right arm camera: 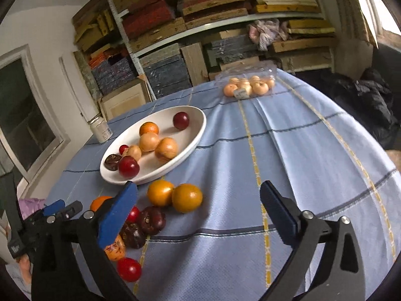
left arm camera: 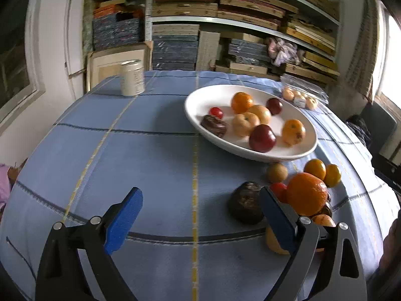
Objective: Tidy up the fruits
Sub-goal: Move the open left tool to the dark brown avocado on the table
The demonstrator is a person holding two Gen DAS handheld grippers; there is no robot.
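Observation:
A white oval bowl [left arm camera: 200, 100] [right arm camera: 198, 130] on the blue checked tablecloth holds several fruits: oranges, pale round fruits, dark red plums and a brown one. Loose fruit lies beside it: a big orange [left arm camera: 307, 193], a dark avocado-like fruit [left arm camera: 245, 202], two yellow-orange fruits [right arm camera: 160, 192] [right arm camera: 187, 197], dark plums [right arm camera: 151, 219] and a red one [right arm camera: 129, 269]. My left gripper [left arm camera: 200, 215] is open and empty, just left of the loose pile. My right gripper [right arm camera: 199, 205] is open and empty, over the pile's right side. The left gripper [right arm camera: 54, 207] also shows in the right wrist view.
A tin can [left arm camera: 132, 77] [right arm camera: 100, 128] stands at the table's far left. A clear plastic pack of pale fruits [right arm camera: 249, 86] [left arm camera: 299, 96] lies at the far side. Shelves of stacked boards [left arm camera: 225, 25] stand behind the table. A dark chair [right arm camera: 363, 100] is at the right.

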